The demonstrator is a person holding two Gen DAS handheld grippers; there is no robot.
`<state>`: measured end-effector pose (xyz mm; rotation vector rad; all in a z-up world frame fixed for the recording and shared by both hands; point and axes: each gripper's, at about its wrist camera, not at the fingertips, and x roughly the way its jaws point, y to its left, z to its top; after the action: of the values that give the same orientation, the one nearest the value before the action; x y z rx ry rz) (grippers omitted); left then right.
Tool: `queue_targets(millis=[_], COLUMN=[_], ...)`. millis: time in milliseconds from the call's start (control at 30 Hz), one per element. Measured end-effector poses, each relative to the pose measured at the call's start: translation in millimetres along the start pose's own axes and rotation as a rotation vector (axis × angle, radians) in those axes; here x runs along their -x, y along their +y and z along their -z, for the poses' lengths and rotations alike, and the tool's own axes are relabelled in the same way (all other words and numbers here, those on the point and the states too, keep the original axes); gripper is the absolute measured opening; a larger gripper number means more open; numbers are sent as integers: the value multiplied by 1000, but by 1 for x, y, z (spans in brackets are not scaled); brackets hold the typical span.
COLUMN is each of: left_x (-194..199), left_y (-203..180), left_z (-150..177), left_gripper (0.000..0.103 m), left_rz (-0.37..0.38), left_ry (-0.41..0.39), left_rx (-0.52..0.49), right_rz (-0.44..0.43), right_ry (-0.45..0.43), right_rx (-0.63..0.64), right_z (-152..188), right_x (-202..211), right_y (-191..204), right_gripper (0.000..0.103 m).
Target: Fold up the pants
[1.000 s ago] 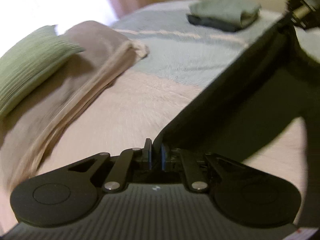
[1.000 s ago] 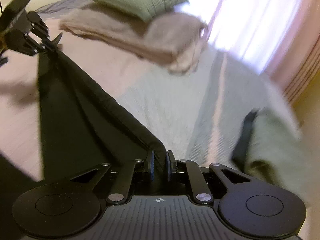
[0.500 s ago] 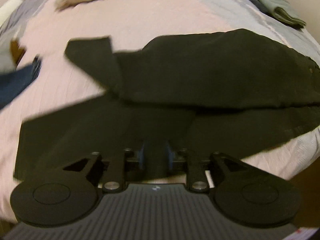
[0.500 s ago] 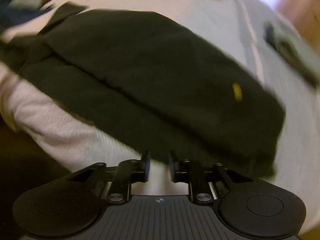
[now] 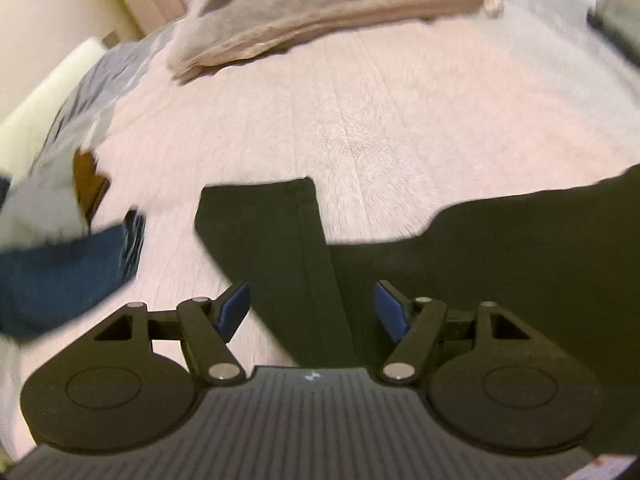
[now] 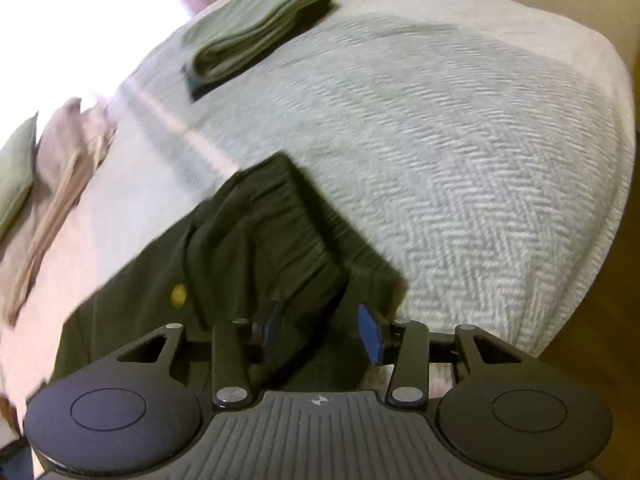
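The black pants (image 5: 500, 256) lie flat on the bed (image 5: 380, 120), near its front edge, with one leg end (image 5: 264, 216) pointing up the bed and the gathered waistband (image 6: 276, 216) on the grey herringbone cover (image 6: 460, 152). The left gripper (image 5: 312, 312) has just been opening; its blue pads stand apart over the leg and press on nothing. The right gripper (image 6: 320, 332) has also been opening, with the waistband cloth below its jaws but not pinched. Around the pants: a folded beige blanket (image 5: 320, 20) far up the bed, a folded green stack (image 6: 256, 36) near the far corner, a blue garment (image 5: 60, 276) at the left side. The middle of the bed is free; the cover's edge (image 6: 580, 280) falls off to the right.
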<state>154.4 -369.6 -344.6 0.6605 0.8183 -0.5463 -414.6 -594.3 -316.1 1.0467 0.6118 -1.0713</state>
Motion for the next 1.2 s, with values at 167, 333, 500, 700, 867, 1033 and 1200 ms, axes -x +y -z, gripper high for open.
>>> queue_targets(millis=[167, 333, 500, 700, 867, 1033, 1200], left_x=[-67, -22, 24, 27, 8, -5, -5], left_y=[-16, 67, 175, 193, 196, 206, 207], left_z=[-5, 26, 132, 200, 202, 195, 193], left_gripper=[23, 8, 9, 14, 24, 31, 31], left_rz=[-101, 0, 85, 148, 268, 262, 259], left_ry=[55, -62, 14, 59, 10, -11, -5], left_rx=[-177, 235, 828, 979, 1143, 1195, 1139], right_rz=[2, 12, -21, -96, -189, -230, -288], right_ry=[0, -3, -23, 11, 35, -7, -63], right_rx=[-59, -52, -91, -123, -210, -340, -476], right_z=[9, 15, 22, 34, 43, 46, 44], right_x=[-7, -1, 5, 5, 2, -2, -16], right_y=[-3, -1, 0, 6, 0, -23, -46], right_gripper=[40, 40, 40, 40, 41, 48, 48])
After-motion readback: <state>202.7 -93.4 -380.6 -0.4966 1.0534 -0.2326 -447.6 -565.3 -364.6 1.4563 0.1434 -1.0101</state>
